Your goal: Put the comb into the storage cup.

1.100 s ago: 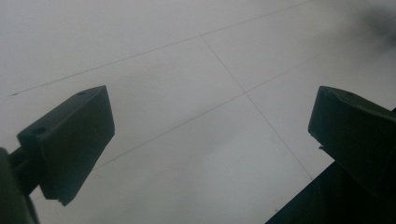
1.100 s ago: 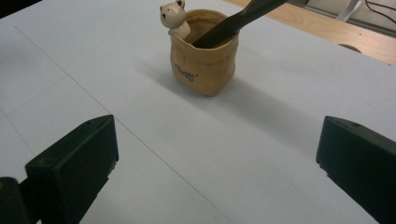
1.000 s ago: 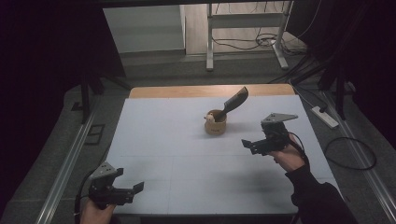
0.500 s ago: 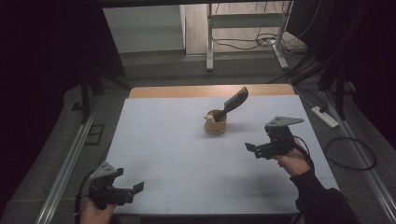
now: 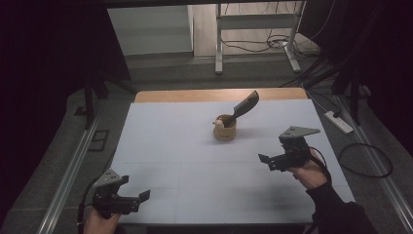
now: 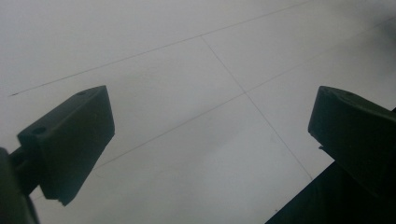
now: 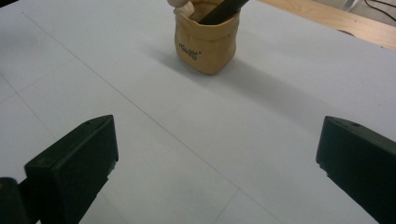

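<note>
A small tan pouch (image 5: 225,130) (image 7: 205,44) stands upright near the middle of the white table (image 5: 185,161). A dark, flat-ended tool (image 5: 243,108) (image 7: 223,10) leans out of it toward the far right, with a pale object (image 7: 183,5) beside it in the pouch's mouth. My right gripper (image 5: 265,161) (image 7: 215,163) hovers open, right of and nearer than the pouch, jaws pointing toward it with nothing between them. At the near left corner my left gripper (image 5: 138,195) (image 6: 210,144) is open over bare table.
The table's wooden far edge (image 5: 219,94) shows beyond the white sheet. A metal rail (image 5: 68,170) runs along the left side. On the floor at right lie a white power strip (image 5: 338,122) and cables (image 5: 365,158). A metal frame (image 5: 253,34) stands behind the table.
My right gripper has drawn back toward the near right, away from the pouch, staying open. The left gripper has not moved.
</note>
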The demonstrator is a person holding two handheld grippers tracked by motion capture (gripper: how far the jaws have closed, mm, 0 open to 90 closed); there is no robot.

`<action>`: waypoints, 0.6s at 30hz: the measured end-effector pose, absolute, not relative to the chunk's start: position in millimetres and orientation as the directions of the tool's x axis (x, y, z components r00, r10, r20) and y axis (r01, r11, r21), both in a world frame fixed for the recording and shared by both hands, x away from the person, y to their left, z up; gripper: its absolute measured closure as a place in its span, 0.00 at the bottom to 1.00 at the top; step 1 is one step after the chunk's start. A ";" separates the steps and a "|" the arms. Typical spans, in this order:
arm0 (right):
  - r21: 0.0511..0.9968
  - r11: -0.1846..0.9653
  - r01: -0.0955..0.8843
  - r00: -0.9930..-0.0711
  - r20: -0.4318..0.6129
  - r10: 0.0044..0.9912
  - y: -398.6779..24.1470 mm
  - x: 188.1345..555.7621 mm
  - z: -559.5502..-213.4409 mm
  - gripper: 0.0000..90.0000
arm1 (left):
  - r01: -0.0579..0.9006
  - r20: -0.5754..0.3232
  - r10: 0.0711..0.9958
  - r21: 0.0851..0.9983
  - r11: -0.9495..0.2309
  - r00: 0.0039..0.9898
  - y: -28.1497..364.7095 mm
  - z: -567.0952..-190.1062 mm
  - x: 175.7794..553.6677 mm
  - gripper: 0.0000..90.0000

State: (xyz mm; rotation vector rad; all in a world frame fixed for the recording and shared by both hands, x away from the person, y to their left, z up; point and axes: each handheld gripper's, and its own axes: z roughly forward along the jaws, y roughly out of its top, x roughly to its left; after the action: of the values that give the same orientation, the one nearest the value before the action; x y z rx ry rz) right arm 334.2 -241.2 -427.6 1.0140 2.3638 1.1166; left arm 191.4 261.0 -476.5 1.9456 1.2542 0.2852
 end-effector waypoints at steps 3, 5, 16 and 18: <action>0.772 0.434 0.464 -0.686 0.003 0.727 -244.9 330.6 -428.5 0.00 | 0.670 -0.217 0.847 0.715 -0.201 0.486 261.0 -476.5 191.4 0.01; 0.772 0.433 0.465 -0.685 0.004 0.729 -246.7 329.0 -428.8 0.00 | 0.670 -0.219 0.847 0.715 -0.199 0.485 261.1 -476.5 191.5 0.01; 0.772 0.428 0.471 -0.681 0.010 0.732 -253.4 320.9 -429.1 0.00 | 0.670 -0.221 0.846 0.716 -0.197 0.485 261.4 -476.5 191.4 0.01; 0.772 0.427 0.471 -0.680 0.009 0.733 -254.9 319.1 -429.4 0.00 | 0.670 -0.221 0.846 0.716 -0.197 0.485 261.4 -476.5 191.3 0.01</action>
State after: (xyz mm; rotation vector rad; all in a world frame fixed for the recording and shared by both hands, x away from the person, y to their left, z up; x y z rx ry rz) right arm 319.1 -254.9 -429.4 1.0344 2.3567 1.1187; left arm 191.3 261.4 -476.5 1.9404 1.2552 0.2827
